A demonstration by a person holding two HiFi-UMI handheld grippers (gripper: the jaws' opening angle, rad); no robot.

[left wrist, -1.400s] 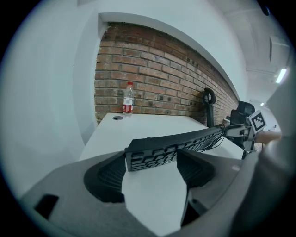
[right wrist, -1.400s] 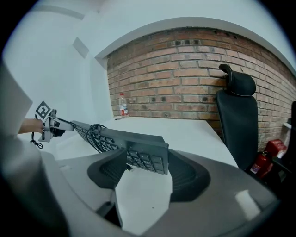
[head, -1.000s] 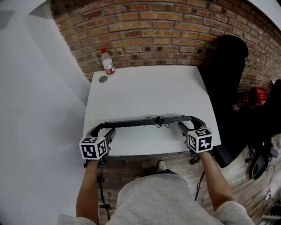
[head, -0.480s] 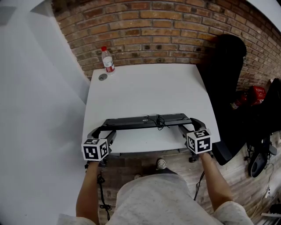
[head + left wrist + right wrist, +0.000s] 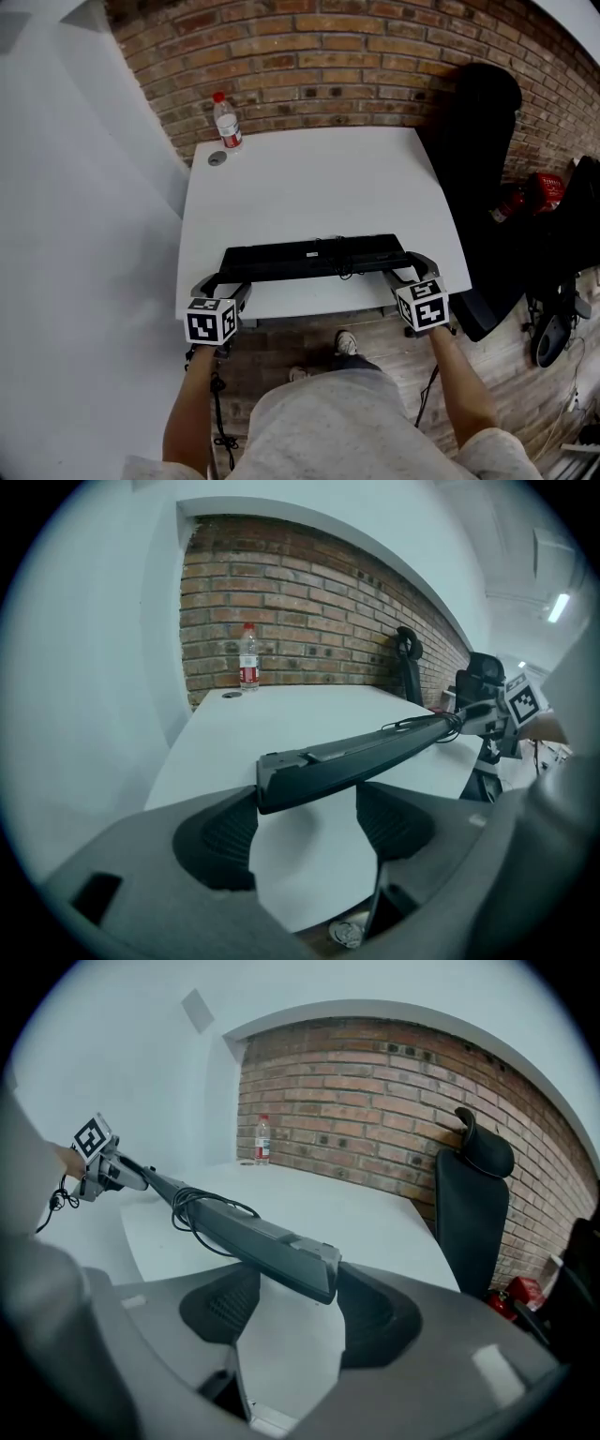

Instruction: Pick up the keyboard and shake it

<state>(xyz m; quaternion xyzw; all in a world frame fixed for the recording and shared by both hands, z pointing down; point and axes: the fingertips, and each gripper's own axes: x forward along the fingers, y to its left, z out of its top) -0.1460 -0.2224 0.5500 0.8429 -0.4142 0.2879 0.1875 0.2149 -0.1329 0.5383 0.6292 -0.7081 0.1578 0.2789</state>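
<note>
Lowering and tipping flat since a second ago, bringing keyboard (image 5: 314, 257) nearer the front edge of table (image 5: 309, 178). Clamping its left end in left gripper (image 5: 307, 794) and right end in right gripper (image 5: 298, 1279), jaws spread wide across the board's depth, likely gripping both ends for keeping it level while shaking. Pointing both grippers forward and down, forearms reaching in side by side. Probably hovering just above the table; hard telling.

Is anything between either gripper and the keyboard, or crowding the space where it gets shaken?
Nothing visible does. The left gripper and right gripper each clamp one end of the keyboard; the bottle stands apart at the table's far corner.
</note>
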